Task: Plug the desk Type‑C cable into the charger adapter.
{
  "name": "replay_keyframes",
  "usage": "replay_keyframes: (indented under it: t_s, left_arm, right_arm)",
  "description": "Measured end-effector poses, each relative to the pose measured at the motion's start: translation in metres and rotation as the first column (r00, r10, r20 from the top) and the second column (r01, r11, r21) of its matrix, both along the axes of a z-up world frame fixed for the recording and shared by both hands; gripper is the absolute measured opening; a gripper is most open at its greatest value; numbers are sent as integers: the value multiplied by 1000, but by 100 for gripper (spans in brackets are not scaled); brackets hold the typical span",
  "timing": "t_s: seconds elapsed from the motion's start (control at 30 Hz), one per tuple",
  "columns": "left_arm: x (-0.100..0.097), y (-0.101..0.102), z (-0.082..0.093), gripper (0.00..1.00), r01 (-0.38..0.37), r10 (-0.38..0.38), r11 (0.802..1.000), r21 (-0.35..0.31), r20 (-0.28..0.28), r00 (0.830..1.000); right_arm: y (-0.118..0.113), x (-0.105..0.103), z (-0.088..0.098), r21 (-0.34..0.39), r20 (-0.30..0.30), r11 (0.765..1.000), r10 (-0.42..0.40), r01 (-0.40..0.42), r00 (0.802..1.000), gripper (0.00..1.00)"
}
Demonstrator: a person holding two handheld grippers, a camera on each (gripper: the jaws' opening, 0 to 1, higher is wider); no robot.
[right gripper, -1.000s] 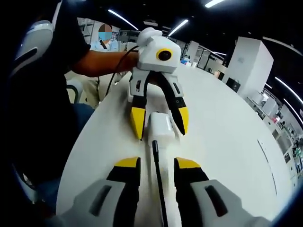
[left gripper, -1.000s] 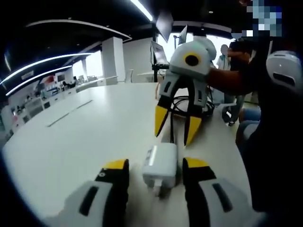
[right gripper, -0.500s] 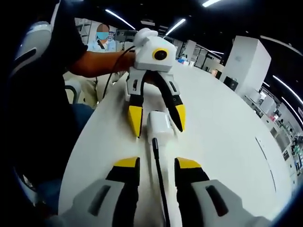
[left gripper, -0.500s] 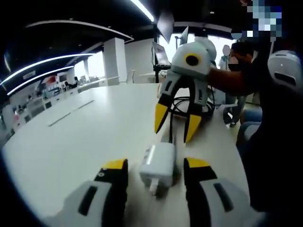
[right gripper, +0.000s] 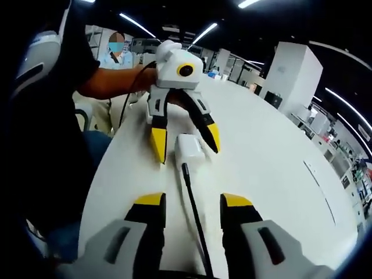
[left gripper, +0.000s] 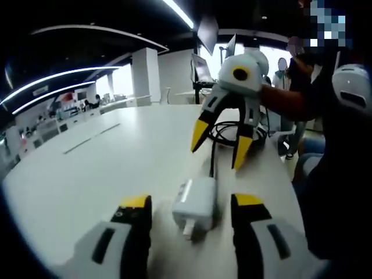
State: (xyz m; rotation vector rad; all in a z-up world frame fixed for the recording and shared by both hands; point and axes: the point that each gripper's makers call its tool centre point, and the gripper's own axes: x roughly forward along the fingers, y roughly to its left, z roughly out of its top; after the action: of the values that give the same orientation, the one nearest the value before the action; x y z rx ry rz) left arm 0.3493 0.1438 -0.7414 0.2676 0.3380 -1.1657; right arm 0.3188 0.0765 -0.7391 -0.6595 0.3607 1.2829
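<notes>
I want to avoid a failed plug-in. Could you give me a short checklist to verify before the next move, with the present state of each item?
1. Charger adapter lies between the left tool's jaws: ok.
2. Left tool grips the adapter: not ok, jaws open.
3. Cable lies between the right tool's jaws: ok.
4. Right tool grips the cable: not ok, open.
5. Cable tip reaches the adapter: not ok, a gap remains.
6. Port faces the cable: cannot tell.
</notes>
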Motion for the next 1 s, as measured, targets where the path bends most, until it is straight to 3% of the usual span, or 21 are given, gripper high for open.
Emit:
replay_keyframes:
  t_s: [0.07,0.33,0.63,1.0]
  left_arm:
    - [4,1,2,65,-27,27,1000,-10,4,1000]
    - [5,9,3,72,-76,76,997,-27,0,997]
    - [-3,10,7,70,-86,86,996,-39,7,996]
    - [-7,17,8,65,-100,100,994,-37,15,995]
  right_arm:
    - [-7,-1,1,3,4,1000,-24,24,1000,40]
    - [-34,-7,3,11,25,991,-134,133,991,56]
    - [-60,-19,6,25,23,970,-241,240,970,58]
    - [-84,-41,2,6,18,950,-313,313,949,54]
